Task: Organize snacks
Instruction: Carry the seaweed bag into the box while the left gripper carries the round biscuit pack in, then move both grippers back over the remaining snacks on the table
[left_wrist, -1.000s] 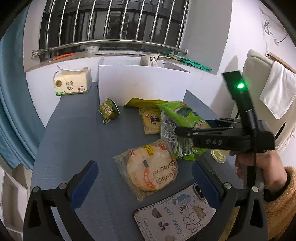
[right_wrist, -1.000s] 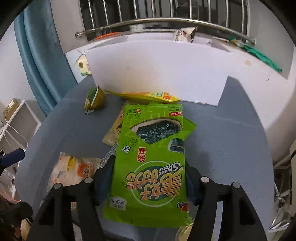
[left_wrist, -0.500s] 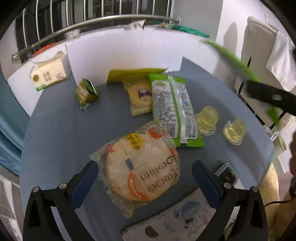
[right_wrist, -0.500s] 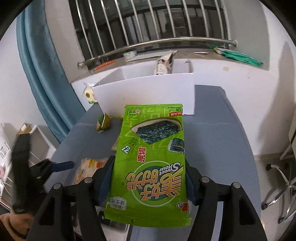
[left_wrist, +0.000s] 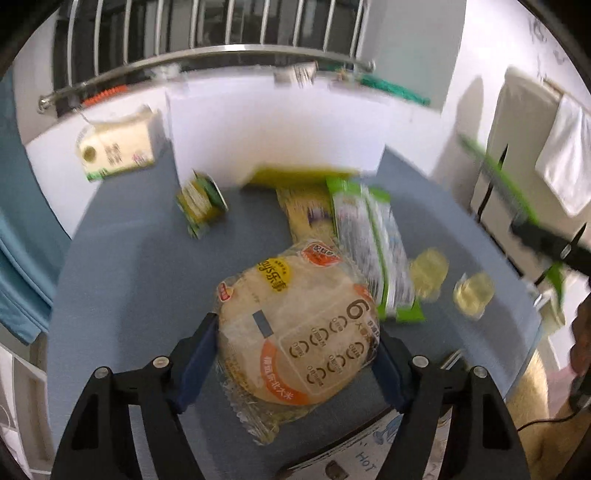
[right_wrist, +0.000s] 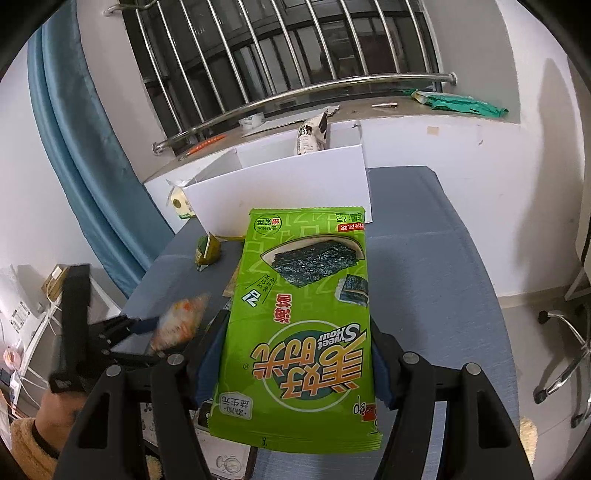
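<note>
While the left gripper (left_wrist: 295, 363) closes its jaws around the round rice-cracker pack (left_wrist: 295, 332) lying on the grey-blue table (left_wrist: 140, 280), its blue pads (left_wrist: 197, 363) stand just at the pack's two edges, and whether they press yet I cannot tell; the view is blurred by motion. At the far left of that view a tissue pack (left_wrist: 116, 147) lies by the wall; next comes a small green-and-yellow packet (left_wrist: 201, 201) on the table just in front of the white cardboard box (left_wrist: 277, 136); a flat yellow bag (left_wrist: 303, 175) lies against the foot of the box; a pale yellow snack pack (left_wrist: 306, 218) lies partly under a long green-edged packet (left_wrist: 373, 247), which touches the cracker pack's right side; two jelly cups (left_wrist: 428, 271) stand near each other to the right of it; a phone with a cartoon case (left_wrist: 369, 454) lies at the near table edge; at the far right the other gripper shows as a dark blur with a thin green edge.

In the right wrist view the left gripper and the sleeve (right_wrist: 26, 439) holding it sit at the left over the cracker pack; the right gripper (right_wrist: 291, 365) is clamped at medium width on the sides of a green seaweed snack bag (right_wrist: 299, 325), held flat and clear above the table, short of the white box; inside the box a black-and-white bag (right_wrist: 312, 138) stands upright.
</note>
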